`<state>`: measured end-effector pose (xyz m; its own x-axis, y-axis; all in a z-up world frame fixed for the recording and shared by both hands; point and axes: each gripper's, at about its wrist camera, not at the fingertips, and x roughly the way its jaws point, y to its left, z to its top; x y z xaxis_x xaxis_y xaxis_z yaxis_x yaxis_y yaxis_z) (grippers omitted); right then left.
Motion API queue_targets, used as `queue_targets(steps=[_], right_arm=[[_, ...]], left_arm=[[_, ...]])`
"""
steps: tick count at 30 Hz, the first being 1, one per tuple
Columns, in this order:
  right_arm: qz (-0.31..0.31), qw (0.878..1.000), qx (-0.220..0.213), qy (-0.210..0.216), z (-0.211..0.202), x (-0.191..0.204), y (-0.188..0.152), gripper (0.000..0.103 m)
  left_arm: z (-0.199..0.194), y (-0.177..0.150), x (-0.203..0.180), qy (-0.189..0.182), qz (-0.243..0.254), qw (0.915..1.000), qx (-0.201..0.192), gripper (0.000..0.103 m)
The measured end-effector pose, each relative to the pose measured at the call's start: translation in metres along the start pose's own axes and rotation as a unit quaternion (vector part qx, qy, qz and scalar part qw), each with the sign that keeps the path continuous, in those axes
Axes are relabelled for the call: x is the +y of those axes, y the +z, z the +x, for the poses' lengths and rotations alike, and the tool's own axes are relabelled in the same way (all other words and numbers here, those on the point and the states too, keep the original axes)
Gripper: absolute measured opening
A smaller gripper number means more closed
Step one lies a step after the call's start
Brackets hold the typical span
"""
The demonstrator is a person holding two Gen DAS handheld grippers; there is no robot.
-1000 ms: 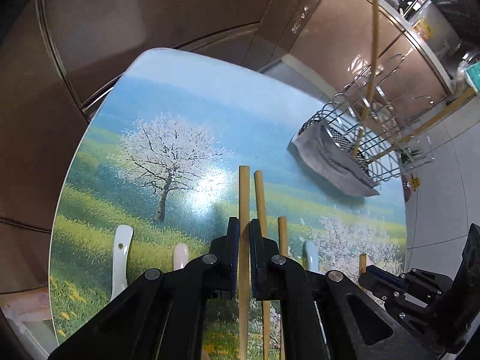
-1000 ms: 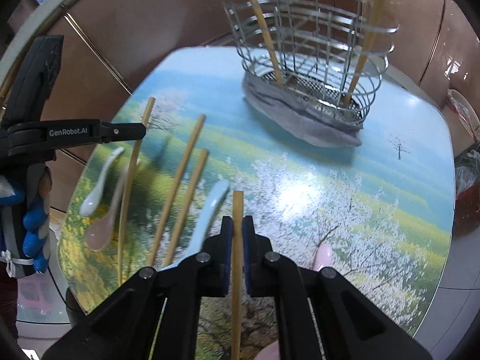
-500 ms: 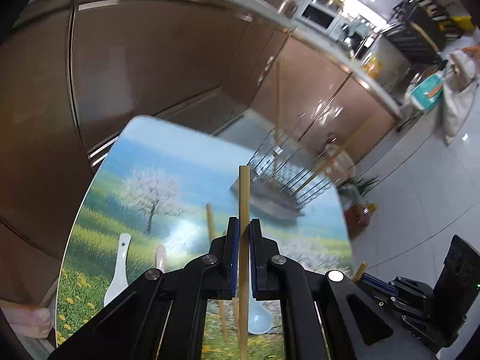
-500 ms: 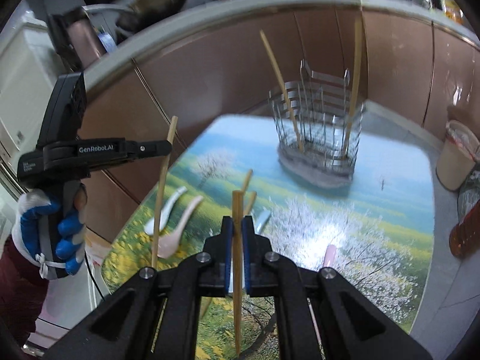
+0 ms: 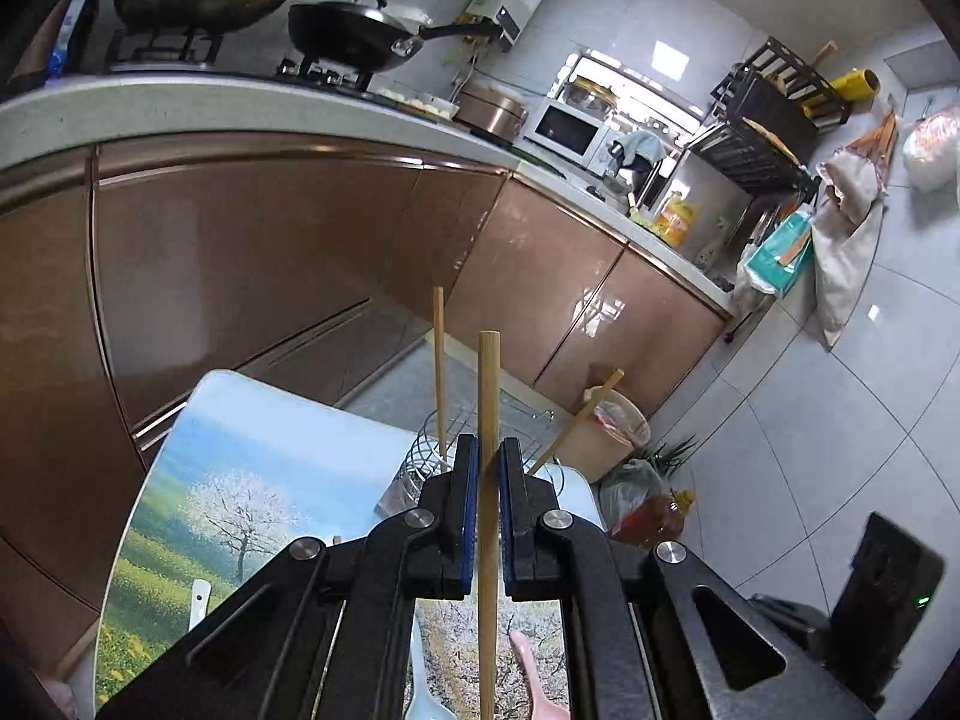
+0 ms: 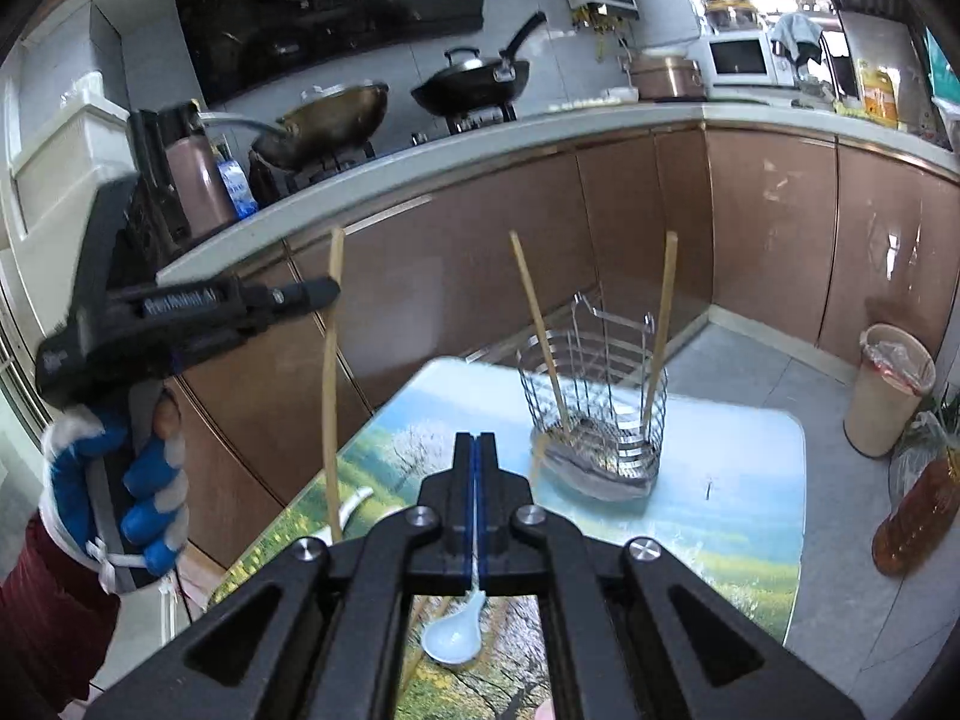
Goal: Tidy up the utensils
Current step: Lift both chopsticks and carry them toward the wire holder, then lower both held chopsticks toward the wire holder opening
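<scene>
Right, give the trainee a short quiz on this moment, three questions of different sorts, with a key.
1. True or false: the left tool is shut on a chopstick.
2. How many standing chopsticks are in the wire basket?
3. Seen through the frame of the right tool, what lies on the table below it? A) a pale spoon B) a fork C) a knife

Key: 1 true. 2 two. 3 A.
</scene>
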<state>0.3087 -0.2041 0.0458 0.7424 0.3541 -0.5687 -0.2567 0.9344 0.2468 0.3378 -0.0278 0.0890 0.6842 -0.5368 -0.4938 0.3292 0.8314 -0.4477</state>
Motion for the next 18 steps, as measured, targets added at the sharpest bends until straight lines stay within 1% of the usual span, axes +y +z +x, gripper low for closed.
queue_targets(steps=[4, 6, 7, 8, 9, 14, 18], right_arm=[[0.013, 0.999, 0.043, 0.0, 0.033, -0.011, -0.015, 0.0], [0.008, 0.997, 0.076, -0.004, 0.055, -0.012, -0.022, 0.0], [0.008, 0.996, 0.084, -0.008, 0.063, -0.014, -0.024, 0.0], [0.01, 0.995, 0.094, -0.008, 0.071, -0.015, -0.027, 0.004], [0.01, 0.994, 0.106, -0.006, 0.079, -0.016, -0.03, 0.004], [-0.016, 0.986, 0.167, -0.008, 0.124, -0.012, -0.044, 0.004], [-0.054, 0.975, 0.216, -0.005, 0.164, 0.002, -0.049, 0.004]], left_arm=[[0.005, -0.002, 0.007, 0.003, -0.01, 0.9999, 0.01, 0.006], [0.006, -0.005, 0.012, 0.008, -0.011, 0.9999, 0.01, 0.006], [0.007, -0.006, 0.016, 0.008, -0.014, 0.9998, 0.013, 0.006], [0.007, -0.007, 0.019, 0.009, -0.016, 0.9997, 0.013, 0.006], [0.006, -0.008, 0.021, 0.011, -0.016, 0.9997, 0.014, 0.006], [0.008, -0.014, 0.034, 0.019, -0.02, 0.9994, 0.02, 0.006], [0.009, -0.019, 0.05, 0.022, -0.031, 0.999, 0.025, 0.006]])
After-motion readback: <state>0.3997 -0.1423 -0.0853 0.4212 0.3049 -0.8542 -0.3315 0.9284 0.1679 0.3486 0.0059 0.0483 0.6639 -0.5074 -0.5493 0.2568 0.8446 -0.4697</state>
